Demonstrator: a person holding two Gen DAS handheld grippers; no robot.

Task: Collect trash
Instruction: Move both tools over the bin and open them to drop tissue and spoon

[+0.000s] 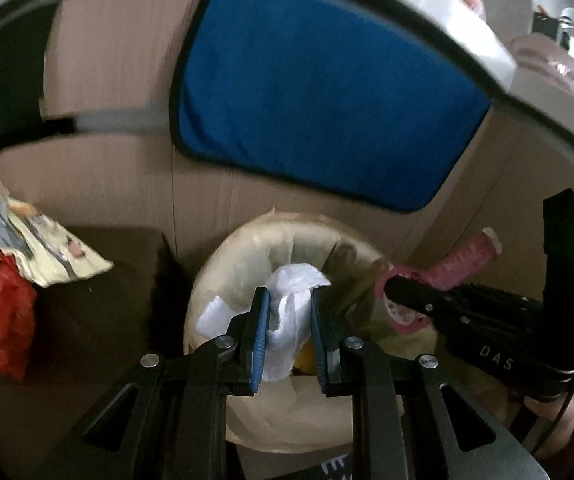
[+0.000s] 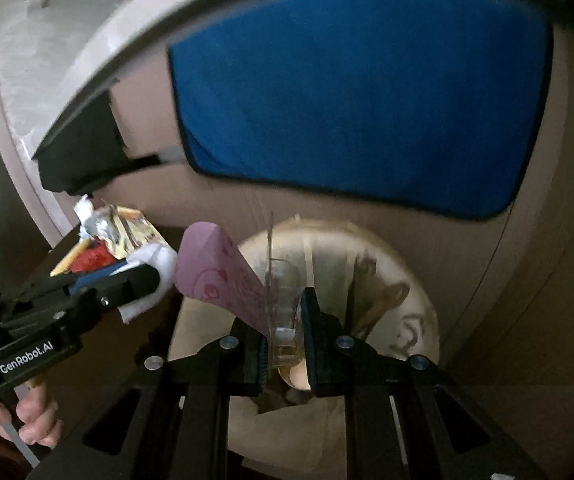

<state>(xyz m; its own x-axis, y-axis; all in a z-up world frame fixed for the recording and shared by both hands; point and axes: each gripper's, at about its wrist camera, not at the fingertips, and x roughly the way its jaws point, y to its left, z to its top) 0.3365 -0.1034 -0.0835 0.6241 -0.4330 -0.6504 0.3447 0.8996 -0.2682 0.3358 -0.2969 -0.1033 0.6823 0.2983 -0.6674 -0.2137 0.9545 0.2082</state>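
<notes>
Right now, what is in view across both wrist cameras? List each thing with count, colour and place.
Trash bin: one, lined with a cream bag, centre, below both grippers.
Tissue: one, white, crumpled.
Package: one, pink card with clear plastic.
Wrappers: a heap, red and yellow-silver, left of the bin.
Cushion: one, blue, behind on cardboard.
Left gripper: shut on the tissue, over the bin.
Right gripper: shut on the package, over the bin.

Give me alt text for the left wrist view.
The left gripper holds a crumpled white tissue over a round bin lined with a beige bag. At right, the right gripper grips a pink wrapper above the same bin. More wrappers lie at left.
</notes>
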